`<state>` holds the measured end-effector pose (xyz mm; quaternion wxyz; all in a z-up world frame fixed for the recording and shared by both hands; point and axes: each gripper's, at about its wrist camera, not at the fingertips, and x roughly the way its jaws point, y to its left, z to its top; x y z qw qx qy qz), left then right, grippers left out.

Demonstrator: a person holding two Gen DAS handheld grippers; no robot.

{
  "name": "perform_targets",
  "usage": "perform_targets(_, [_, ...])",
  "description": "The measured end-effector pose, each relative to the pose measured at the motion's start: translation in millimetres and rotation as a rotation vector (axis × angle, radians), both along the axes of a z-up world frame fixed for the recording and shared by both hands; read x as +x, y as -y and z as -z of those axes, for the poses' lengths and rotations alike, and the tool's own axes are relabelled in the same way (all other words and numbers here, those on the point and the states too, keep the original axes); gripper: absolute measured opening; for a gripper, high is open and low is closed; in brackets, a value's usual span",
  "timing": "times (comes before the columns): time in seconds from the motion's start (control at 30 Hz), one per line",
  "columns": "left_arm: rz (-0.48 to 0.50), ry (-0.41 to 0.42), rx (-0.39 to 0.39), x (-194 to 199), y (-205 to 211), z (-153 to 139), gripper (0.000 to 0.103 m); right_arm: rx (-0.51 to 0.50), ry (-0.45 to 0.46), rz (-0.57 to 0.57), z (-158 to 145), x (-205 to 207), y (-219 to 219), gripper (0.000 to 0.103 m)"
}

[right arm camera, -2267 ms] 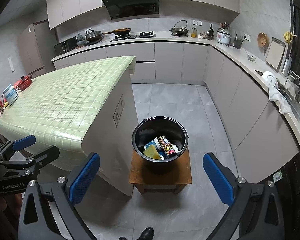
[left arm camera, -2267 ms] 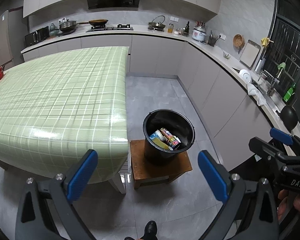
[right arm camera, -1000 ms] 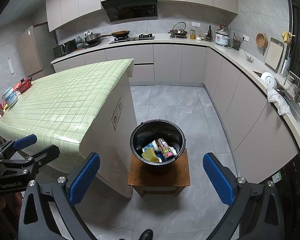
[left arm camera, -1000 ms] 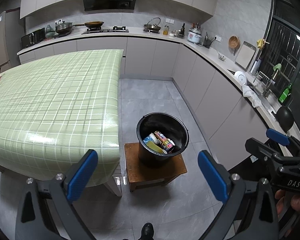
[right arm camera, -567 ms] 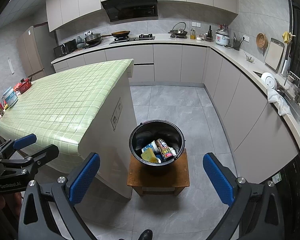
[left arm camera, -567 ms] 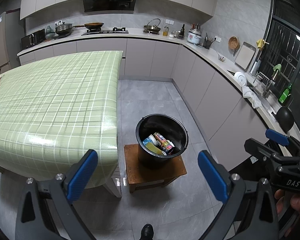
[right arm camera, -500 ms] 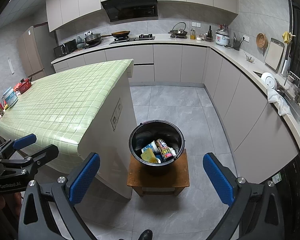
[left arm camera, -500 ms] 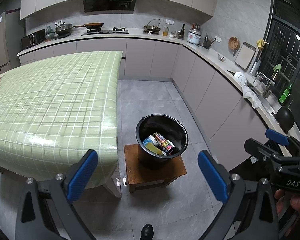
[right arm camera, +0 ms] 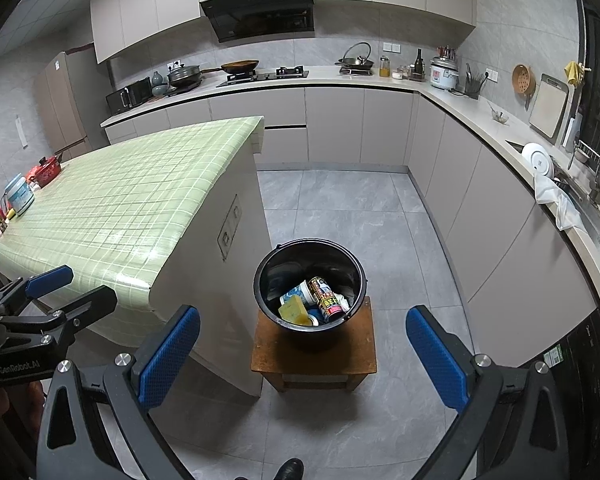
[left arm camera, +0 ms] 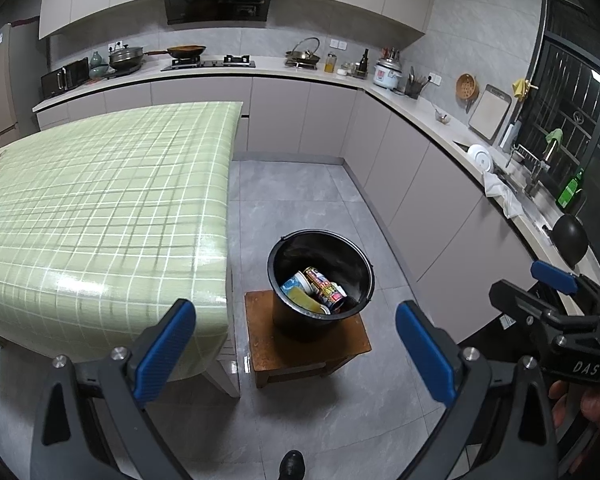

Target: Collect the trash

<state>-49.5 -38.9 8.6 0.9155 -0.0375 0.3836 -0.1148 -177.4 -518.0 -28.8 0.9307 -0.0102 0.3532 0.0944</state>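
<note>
black bucket [right arm camera: 310,280] on a wooden stool [right arm camera: 314,354], holding a can [right arm camera: 327,300], a yellow sponge [right arm camera: 293,309] and other trash. it lies ahead of and below both grippers, beside the green-checked table [left arm camera: 100,208]. left gripper [left arm camera: 296,354] and right gripper [right arm camera: 302,356] are spread wide and empty; neither is clearly nearer.

Black grippers [left arm camera: 296,344], blue-padded jaws

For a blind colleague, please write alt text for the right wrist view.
A black bucket holding a can, a cup and a yellow sponge stands on a small wooden stool beside a green-checked table in a kitchen. The open right gripper frames it, holding nothing.
</note>
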Motion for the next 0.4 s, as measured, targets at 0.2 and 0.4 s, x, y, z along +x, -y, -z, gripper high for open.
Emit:
perform_targets(0.2, [0.019, 0.005, -0.018, 2.8, 3.6, 0.8, 0.101, -0.001, -0.003, 0.002, 1.9, 6.3, 5.6, 0.103])
perform_targets(0.4, [0.014, -0.012, -0.015, 6.2, 5.7, 3.3, 0.101, -0.005, -0.005, -0.005, 3.1, 10.9, 7.5, 0.103])
